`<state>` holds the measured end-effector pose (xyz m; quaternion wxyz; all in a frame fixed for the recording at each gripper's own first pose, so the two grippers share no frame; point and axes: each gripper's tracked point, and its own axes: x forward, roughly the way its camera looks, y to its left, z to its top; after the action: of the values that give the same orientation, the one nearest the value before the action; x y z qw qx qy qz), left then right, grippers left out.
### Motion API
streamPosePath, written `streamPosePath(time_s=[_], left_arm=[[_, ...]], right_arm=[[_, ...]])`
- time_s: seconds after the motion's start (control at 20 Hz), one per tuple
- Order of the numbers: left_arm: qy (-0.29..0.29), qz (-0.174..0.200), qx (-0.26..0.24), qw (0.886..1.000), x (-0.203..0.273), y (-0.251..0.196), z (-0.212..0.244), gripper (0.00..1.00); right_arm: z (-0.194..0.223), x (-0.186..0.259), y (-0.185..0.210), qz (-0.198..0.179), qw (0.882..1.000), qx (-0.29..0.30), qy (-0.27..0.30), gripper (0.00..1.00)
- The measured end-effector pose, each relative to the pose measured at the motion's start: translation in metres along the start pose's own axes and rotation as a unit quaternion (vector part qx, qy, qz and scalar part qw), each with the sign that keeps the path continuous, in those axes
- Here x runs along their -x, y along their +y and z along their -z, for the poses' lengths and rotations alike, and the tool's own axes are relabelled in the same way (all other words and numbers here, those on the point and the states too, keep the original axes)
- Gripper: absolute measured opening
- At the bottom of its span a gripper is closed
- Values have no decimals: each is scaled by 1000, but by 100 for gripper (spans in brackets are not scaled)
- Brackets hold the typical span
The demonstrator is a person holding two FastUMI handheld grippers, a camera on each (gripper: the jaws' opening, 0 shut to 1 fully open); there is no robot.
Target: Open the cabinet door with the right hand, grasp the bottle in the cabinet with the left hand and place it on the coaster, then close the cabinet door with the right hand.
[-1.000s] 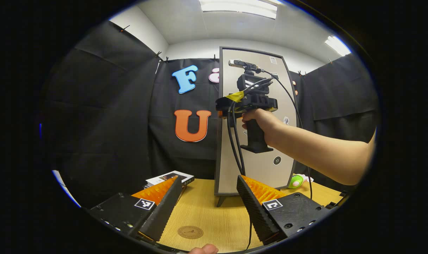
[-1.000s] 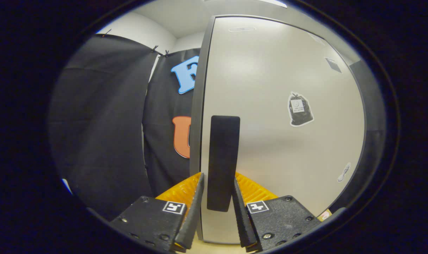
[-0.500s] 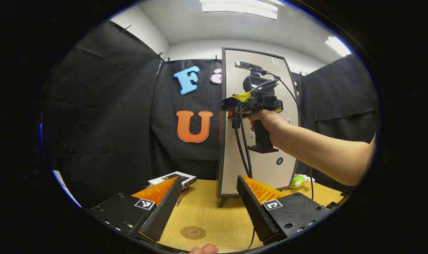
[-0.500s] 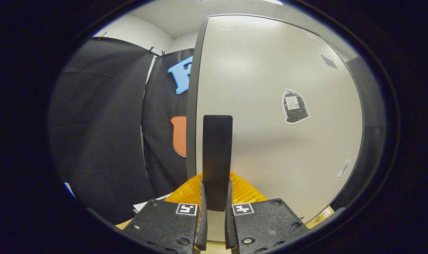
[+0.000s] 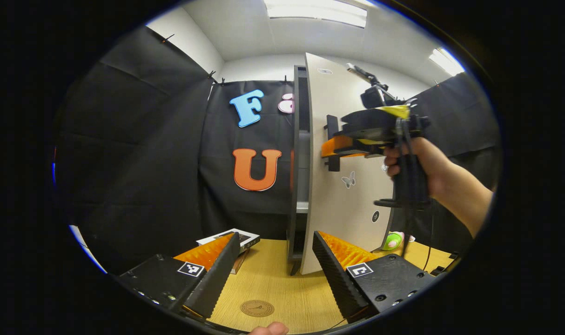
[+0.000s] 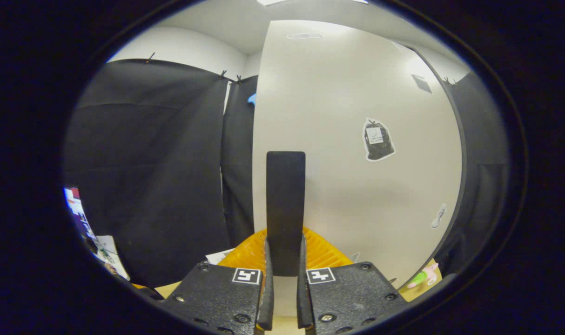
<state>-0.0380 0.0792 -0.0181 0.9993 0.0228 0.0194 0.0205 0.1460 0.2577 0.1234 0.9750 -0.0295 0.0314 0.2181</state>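
Note:
The tall cabinet (image 5: 297, 186) stands on the wooden table (image 5: 282, 284) with its pale door (image 5: 338, 195) swung partly out, showing a dark inside and a shelf edge. I see no bottle in the dark gap. My right gripper (image 6: 285, 265) is shut on the door's black upright handle (image 6: 285, 204); from the left gripper view the right gripper (image 5: 333, 151) is held by a hand (image 5: 422, 160) at the handle (image 5: 331, 142). My left gripper (image 5: 273, 265) hangs open over the table, above a round brown coaster (image 5: 257, 308).
A stack of books (image 5: 233, 238) lies left of the cabinet. A green and pink toy (image 5: 394, 240) sits behind the door on the right. Stickers dot the door (image 6: 357, 149). A fingertip (image 5: 269, 329) shows at the bottom edge.
The right gripper closed on the door handle and has pulled the door out from shut to partly open. The left gripper has barely moved.

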Motion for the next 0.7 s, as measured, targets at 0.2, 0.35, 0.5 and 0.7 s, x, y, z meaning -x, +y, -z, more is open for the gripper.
streamPosePath(time_s=[0.2,0.35,0.5,0.7], left_arm=[[-3,7,-4,1000,-1,-9,-3,95],[-7,18,-5,1000,-2,-21,-6,95],[-9,29,-11,999,-2,-33,-9,95],[-8,42,-12,999,-3,-50,-7,95]], right_arm=[[1,53,-11,-13,1000,-1,2,23],[3,87,-21,-13,1000,-1,-2,23],[5,118,-34,-15,1000,-5,-2,23],[11,169,-57,-4,1000,-9,-3,22]])
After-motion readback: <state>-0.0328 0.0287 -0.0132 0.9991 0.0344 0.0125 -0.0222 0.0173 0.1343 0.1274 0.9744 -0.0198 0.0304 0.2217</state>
